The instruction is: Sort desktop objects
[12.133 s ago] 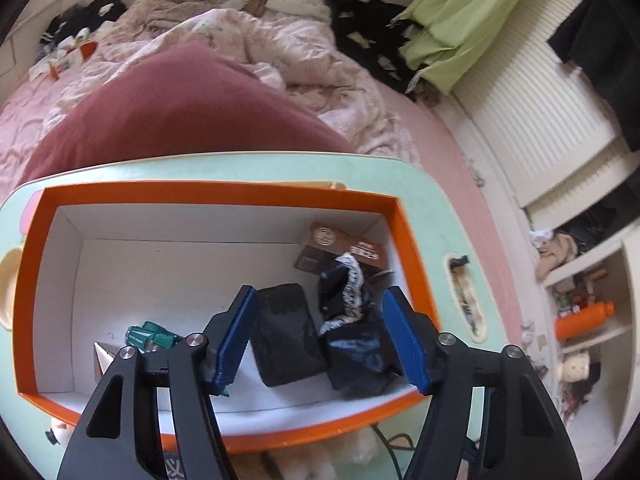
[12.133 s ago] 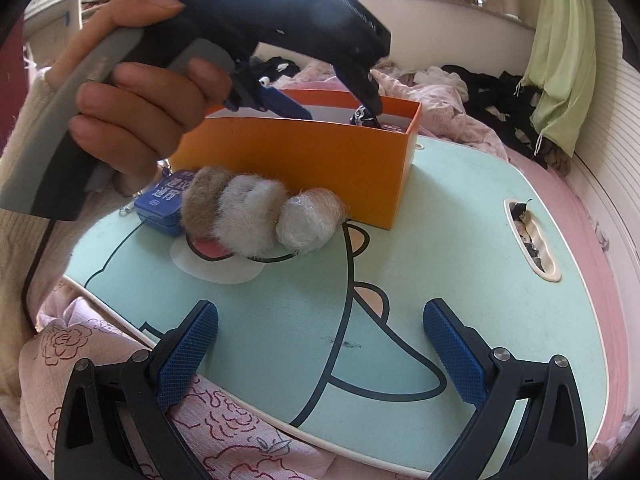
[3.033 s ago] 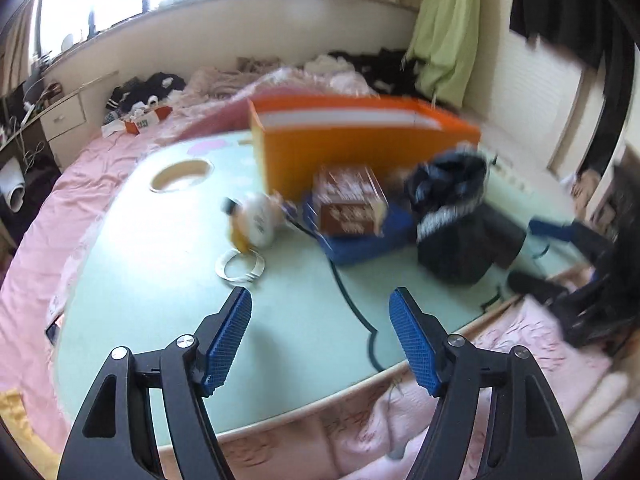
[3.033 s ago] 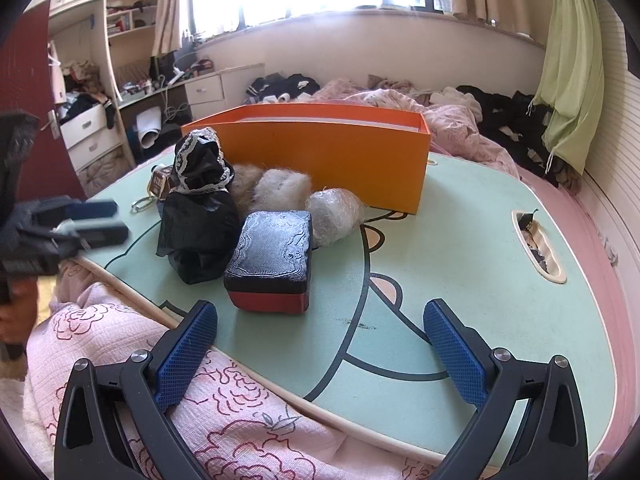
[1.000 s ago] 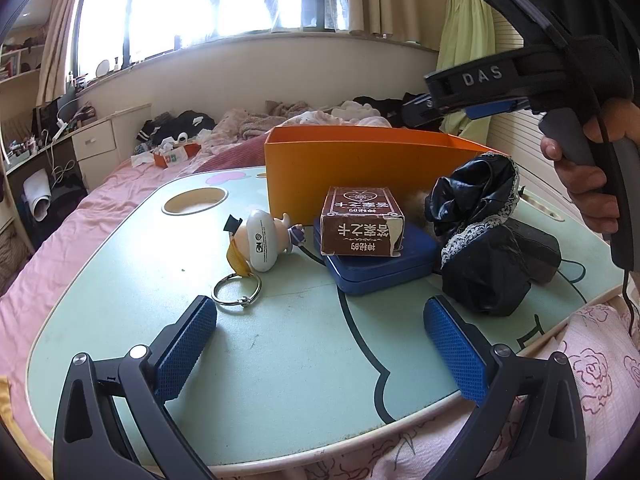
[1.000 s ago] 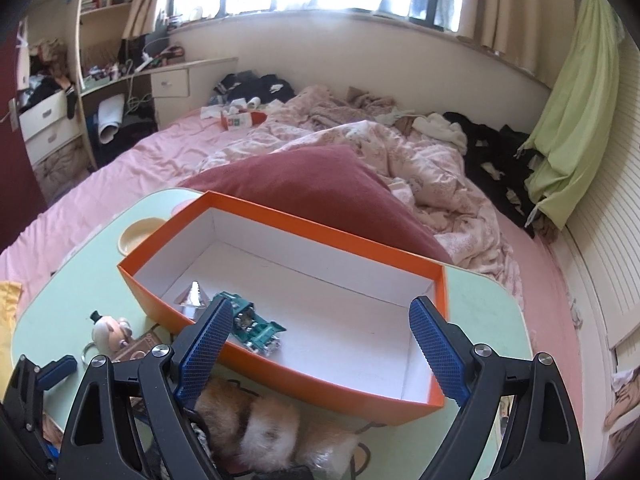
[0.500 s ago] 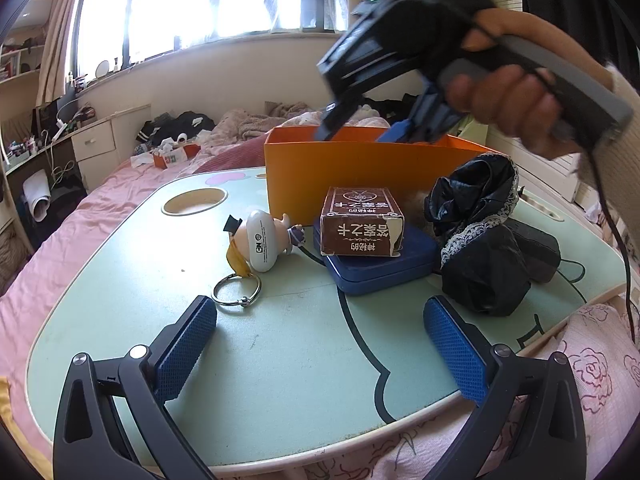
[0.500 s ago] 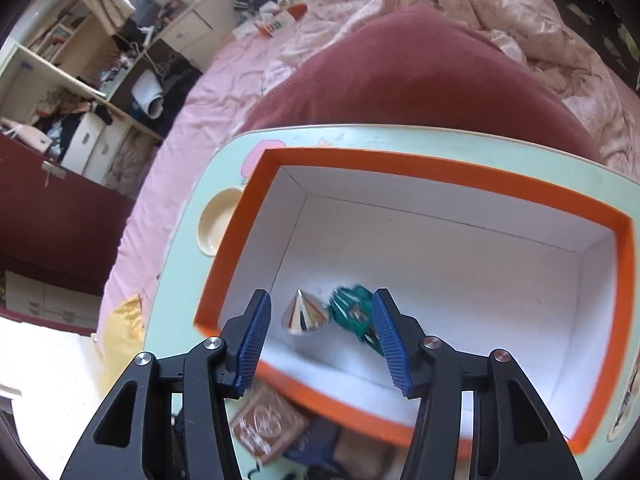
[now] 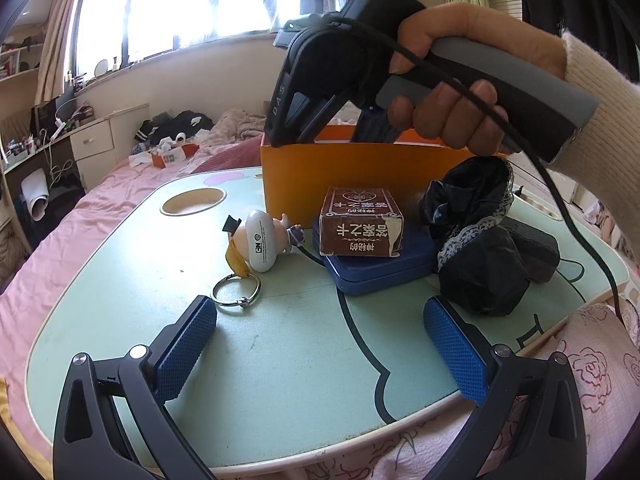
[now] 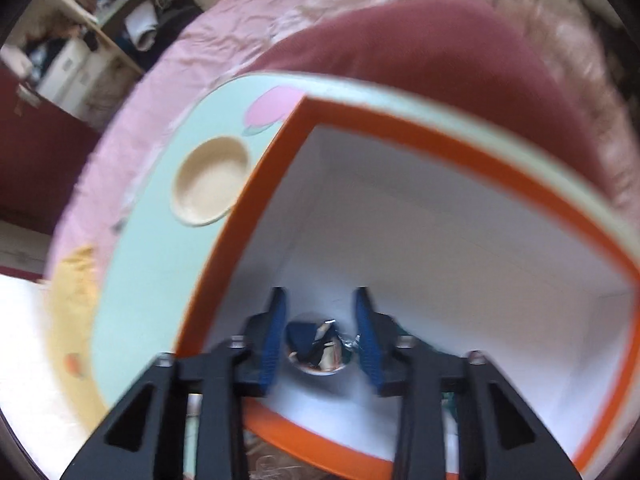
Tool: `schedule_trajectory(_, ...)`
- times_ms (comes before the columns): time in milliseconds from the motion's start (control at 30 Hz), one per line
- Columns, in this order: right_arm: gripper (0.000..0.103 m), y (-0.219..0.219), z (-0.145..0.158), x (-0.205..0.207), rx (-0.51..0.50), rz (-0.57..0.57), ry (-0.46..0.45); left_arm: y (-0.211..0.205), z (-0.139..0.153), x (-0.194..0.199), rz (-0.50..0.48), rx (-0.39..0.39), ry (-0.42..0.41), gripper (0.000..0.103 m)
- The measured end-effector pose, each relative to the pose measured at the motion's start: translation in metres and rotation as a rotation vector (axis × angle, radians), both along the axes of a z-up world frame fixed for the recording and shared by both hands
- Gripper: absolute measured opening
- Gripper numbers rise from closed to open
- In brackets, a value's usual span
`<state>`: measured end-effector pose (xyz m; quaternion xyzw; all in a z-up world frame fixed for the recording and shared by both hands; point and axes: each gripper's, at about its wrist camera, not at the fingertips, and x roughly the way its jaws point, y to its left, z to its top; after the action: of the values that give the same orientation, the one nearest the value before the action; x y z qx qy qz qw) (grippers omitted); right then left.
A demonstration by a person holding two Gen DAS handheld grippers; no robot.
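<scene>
My right gripper [image 10: 319, 334] reaches down into the orange box [image 10: 256, 184] with its jaws narrowed around a shiny silver cone [image 10: 318, 354] on the white floor; whether the pads touch it is unclear in the blur. In the left wrist view the right gripper body [image 9: 320, 80] dips behind the orange box wall [image 9: 320, 176]. My left gripper [image 9: 320, 340] is wide open and empty above the mint table [image 9: 120, 280]. Ahead of it lie a toy keychain [image 9: 260, 240], a brown carton [image 9: 362, 228] on a blue case [image 9: 380, 268], and a black lace bag [image 9: 476, 240].
A round cup recess [image 9: 192, 202] sits in the table's far left. A black box [image 9: 532, 248] lies behind the lace bag. A cable [image 9: 580, 240] hangs from the right gripper. Pink bedding [image 9: 580, 360] and a maroon pillow [image 10: 420, 52] surround the table.
My right gripper has dropped deep into the orange box and narrowed its jaws around the silver cone. My left gripper has stayed still and open.
</scene>
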<state>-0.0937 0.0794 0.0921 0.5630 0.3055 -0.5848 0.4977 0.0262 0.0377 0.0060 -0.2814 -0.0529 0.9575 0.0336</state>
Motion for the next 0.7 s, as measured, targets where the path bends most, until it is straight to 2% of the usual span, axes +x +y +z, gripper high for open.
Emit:
schedule_trajectory(33, 0.016, 0.002, -0.003, -0.004, -0.014, -0.008, -0.064, 0.0, 0.0, 0.0, -0.002, 0.001, 0.0, 0.103)
schedule_trajectory(67, 0.015, 0.004, -0.005, -0.005, -0.027, -0.012, -0.086, 0.001, 0.0, -0.001, -0.006, 0.001, 0.0, 0.103)
schedule_trajectory(167, 0.014, 0.008, -0.003, -0.01, -0.05, -0.024, -0.115, 0.001, 0.0, -0.001, -0.018, 0.0, 0.002, 0.103)
schedule_trajectory(200, 0.011, 0.01, -0.002, -0.012, -0.063, -0.033, -0.124, 0.001, 0.0, -0.001, -0.023, 0.001, 0.002, 0.103)
schedule_trajectory(233, 0.001, 0.012, 0.0, -0.013, -0.075, -0.042, -0.122, 0.001, 0.0, -0.001, -0.028, 0.001, 0.002, 0.103)
schedule_trajectory(333, 0.001, 0.021, 0.008, -0.021, -0.119, -0.07, -0.082, 0.001, 0.0, -0.002, -0.04, 0.002, 0.004, 0.103)
schedule_trajectory(600, 0.001, 0.042, 0.044, -0.024, -0.236, -0.084, -0.071, 0.002, 0.001, -0.002, -0.077, 0.003, 0.006, 0.103)
schedule_trajectory(667, 0.001, 0.045, 0.055, -0.02, -0.245, -0.07, -0.034, 0.002, 0.001, -0.002, -0.083, 0.003, 0.006, 0.103)
schedule_trajectory(700, 0.005, 0.037, 0.054, -0.014, -0.229, -0.058, -0.011, 0.002, 0.001, -0.002, -0.089, 0.004, 0.006, 0.103)
